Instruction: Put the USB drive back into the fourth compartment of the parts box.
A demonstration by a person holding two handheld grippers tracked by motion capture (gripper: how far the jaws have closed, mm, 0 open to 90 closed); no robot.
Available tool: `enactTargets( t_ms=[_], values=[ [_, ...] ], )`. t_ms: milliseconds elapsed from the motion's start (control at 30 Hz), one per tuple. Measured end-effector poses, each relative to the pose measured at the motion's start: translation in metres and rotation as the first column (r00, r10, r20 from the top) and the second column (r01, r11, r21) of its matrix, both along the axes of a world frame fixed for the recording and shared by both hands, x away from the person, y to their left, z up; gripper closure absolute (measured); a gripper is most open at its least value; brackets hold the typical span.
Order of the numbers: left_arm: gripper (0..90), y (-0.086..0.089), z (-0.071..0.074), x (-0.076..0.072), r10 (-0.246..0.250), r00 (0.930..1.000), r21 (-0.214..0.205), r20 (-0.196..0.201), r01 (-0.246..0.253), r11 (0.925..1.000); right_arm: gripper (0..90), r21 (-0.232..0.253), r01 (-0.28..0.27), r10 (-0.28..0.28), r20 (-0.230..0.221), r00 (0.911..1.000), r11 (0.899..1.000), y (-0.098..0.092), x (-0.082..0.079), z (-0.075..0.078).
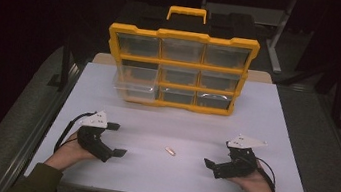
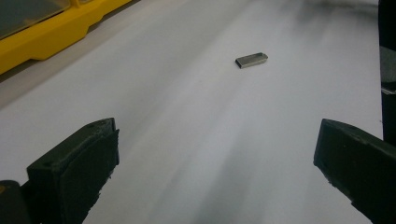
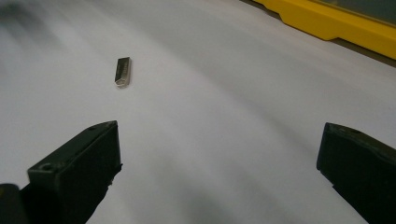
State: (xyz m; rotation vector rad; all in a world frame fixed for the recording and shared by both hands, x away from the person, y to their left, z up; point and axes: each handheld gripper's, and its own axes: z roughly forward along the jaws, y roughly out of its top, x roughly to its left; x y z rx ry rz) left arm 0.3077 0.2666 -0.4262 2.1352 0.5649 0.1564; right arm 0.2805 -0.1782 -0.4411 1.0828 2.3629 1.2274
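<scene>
We see the left gripper (image 1: 114, 139) and right gripper (image 1: 219, 156) with jaws spread, empty. The small metal piece (image 1: 170, 151) lies untouched between them, before the yellow organizer (image 1: 178, 69); we judge nothing yet begun.

Counter (image 1: 267, 114): we see a white top, with dark floor on either side of it.
Organiser (image 1: 179, 69): we see a yellow case of clear-fronted drawers standing upright at the far middle of the counter, a yellow handle (image 1: 186, 13) on top.
Drawer (image 1: 132, 84): at the case's lower left, one clear drawer juts out toward us.
Small item (image 1: 170, 151): lies flat near the counter's front middle, well apart from the organiser; to us it looks like a small metal flash drive (image 2: 251, 59).
</scene>
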Motion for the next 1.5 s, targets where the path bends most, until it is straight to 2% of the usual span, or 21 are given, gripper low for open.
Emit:
enactTargets(
  t_ms=[467, 900, 1133, 1500],
  values=[
    [0.0, 0.0, -0.002, 0.0, 0.003, 1.0, 0.002, -0.003, -0.003, 1.0, 0.0, 0.017, -0.015, 0.015, -0.011, 0.9998, 1.0, -0.001, 0.001, 0.002],
    [0.0, 0.003, -0.003, -0.003, -0.003, 1.0, -0.003, -0.001, 0.003, 1.0, 0.0, 0.015, -0.046, 0.046, -0.003, 0.999, 0.999, 0.007, 0.006, 0.009],
    [0.0, 0.002, -0.003, -0.003, -0.005, 1.0, 0.0, 0.0, 0.005, 1.0, 0.0, 0.025, -0.051, 0.051, -0.005, 0.9987, 0.998, 0.008, 0.007, 0.009],
    [0.0, 0.002, -0.002, -0.003, -0.002, 1.0, -0.003, 0.004, 0.002, 1.0, 0.0, 0.017, -0.074, 0.074, -0.011, 0.9972, 0.997, 0.014, 0.01, 0.01]
  ],
)
